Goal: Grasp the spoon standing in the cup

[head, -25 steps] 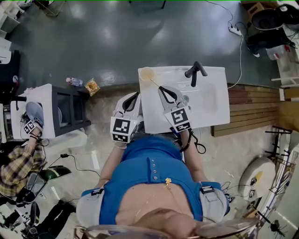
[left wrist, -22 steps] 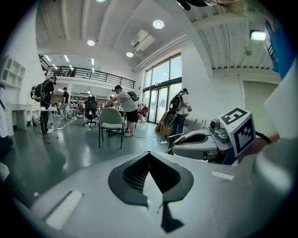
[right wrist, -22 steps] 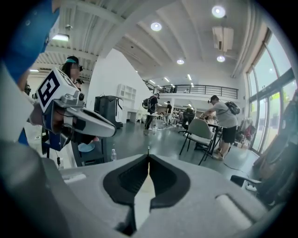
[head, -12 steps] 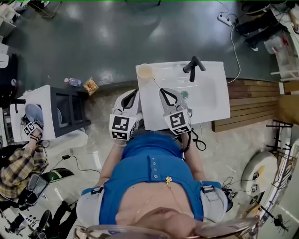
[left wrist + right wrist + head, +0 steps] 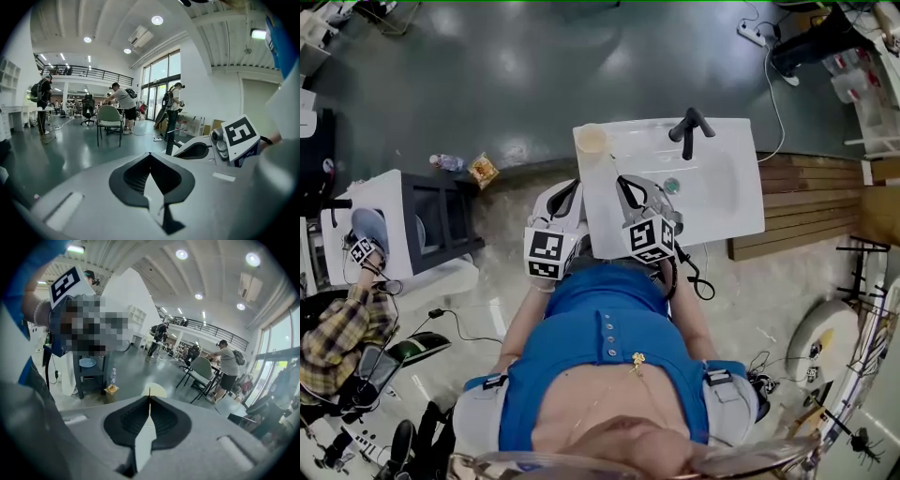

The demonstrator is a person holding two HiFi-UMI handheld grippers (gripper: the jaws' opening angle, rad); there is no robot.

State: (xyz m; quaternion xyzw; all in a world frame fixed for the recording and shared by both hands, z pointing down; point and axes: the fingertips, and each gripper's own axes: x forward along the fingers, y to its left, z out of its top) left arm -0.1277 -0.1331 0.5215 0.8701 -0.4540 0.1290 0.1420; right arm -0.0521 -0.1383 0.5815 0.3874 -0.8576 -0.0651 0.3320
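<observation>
Head view: we are pinching the thin spoon (image 5: 607,159), leaning out of the pale round cup (image 5: 592,139), with the jaws of the right gripper (image 5: 623,180), while the jaws of the left gripper (image 5: 572,188) are pressing together empty.

A black bent faucet (image 5: 691,126) is mounted at the far edge of the white rectangular washbasin (image 5: 736,192); a clear plastic bottle (image 5: 445,163) is laid on the grey floor (image 5: 534,75).

Both arms reach forward side by side, the left tool (image 5: 572,189) closed tight on nothing and the right tool (image 5: 622,179) closed on the thin spoon (image 5: 149,391).
</observation>
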